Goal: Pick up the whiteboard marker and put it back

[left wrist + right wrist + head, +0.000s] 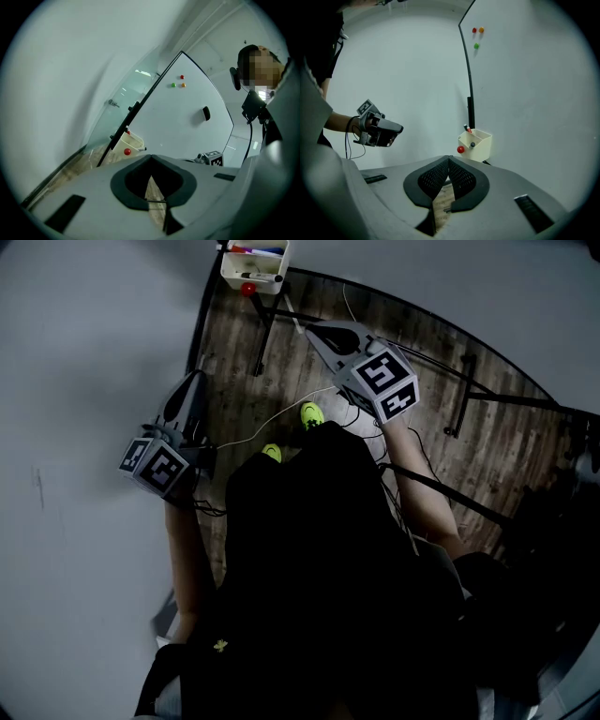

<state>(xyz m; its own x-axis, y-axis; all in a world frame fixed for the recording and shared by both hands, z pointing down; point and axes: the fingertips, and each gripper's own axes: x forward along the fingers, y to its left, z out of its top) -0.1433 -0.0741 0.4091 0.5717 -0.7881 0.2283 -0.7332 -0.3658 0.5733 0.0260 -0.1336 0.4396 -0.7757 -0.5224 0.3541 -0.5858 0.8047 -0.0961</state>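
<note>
A cream marker holder [253, 266] hangs at the whiteboard's lower corner, with markers [255, 251] lying in it and a red magnet [247, 287] on its front. The right gripper view shows the holder [477, 144] ahead, a red-capped marker [468, 129] sticking up from it. My right gripper [449, 158] is shut and empty, its tips [309, 331] pointing at the holder from a short way off. Lower left, my left gripper [195, 379] is also shut with nothing in it [151, 157]. The left gripper view shows the holder [128, 142] farther off.
The whiteboard [187, 122] carries three small magnets [182, 77] and a black eraser [206, 113]. Its black stand legs [262, 334] and thin cables [272, 423] cross the wooden floor [234, 343]. A plain wall [403, 70] stands left of the board. A person's yellow-green shoes [311, 414] are below.
</note>
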